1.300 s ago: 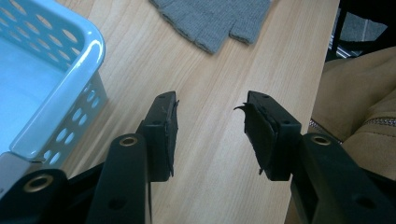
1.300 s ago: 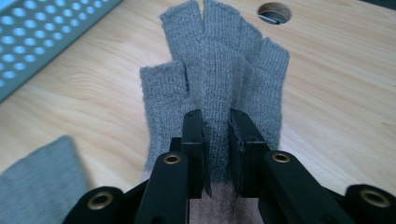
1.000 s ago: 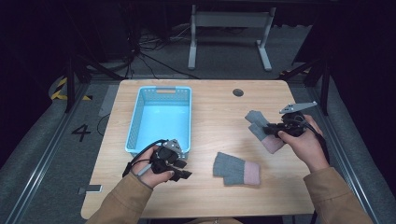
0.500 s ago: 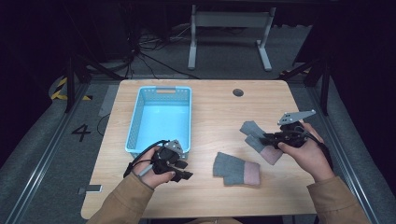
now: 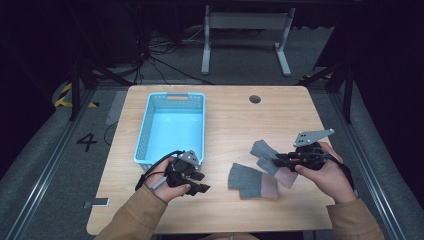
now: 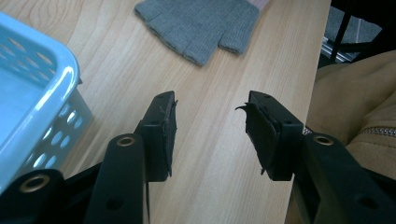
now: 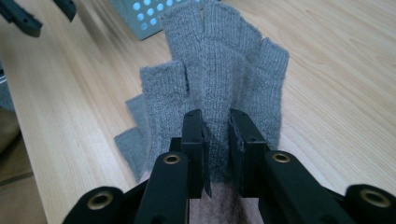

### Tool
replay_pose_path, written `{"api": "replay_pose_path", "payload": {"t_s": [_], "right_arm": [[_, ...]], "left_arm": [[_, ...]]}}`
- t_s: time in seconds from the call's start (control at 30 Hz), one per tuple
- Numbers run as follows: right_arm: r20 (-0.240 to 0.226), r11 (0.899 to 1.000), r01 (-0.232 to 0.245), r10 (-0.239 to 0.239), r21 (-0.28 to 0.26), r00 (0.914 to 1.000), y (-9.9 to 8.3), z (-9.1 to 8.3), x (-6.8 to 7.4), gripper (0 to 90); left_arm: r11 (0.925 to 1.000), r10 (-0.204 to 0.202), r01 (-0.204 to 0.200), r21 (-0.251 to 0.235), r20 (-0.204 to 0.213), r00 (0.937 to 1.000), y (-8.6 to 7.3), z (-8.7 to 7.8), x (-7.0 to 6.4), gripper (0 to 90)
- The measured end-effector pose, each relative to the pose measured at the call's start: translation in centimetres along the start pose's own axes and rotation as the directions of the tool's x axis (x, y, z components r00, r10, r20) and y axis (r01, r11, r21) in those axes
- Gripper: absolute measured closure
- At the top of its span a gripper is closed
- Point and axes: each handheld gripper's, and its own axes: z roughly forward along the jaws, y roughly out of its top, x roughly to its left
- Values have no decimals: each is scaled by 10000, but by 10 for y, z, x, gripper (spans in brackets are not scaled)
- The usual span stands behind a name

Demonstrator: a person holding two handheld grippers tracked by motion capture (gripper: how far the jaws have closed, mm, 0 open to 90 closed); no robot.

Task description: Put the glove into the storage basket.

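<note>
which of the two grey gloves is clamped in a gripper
The glove nearer the table's right edge: the right gripper is shut on it. The other glove lies flat and untouched, apart from the open left gripper.

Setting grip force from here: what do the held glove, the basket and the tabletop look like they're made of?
Held glove: soft grey knit, probably wool or acrylic, ribbed and fuzzy, with a pinkish cuff. Basket: light blue moulded plastic, glossy rim, perforated walls. Tabletop: pale wood or wood-look laminate, smooth, with visible grain.
</note>
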Motion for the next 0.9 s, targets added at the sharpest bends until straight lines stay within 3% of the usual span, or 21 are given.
{"api": "replay_pose_path", "payload": {"t_s": [0.43,0.6,0.9], "right_arm": [[-641,9947,871,-836,540,9944,-6,25,14,779],[-792,9912,1043,-978,819,9920,-10,34,17,778],[-1098,9787,1678,-1550,1187,9818,-12,47,25,778]], "left_arm": [[9999,122,-123,54,111,9999,6,8,-3,569],[9985,463,-452,300,-374,9982,10,15,-8,545],[9974,625,-622,358,-80,9980,13,23,-9,563]]}}
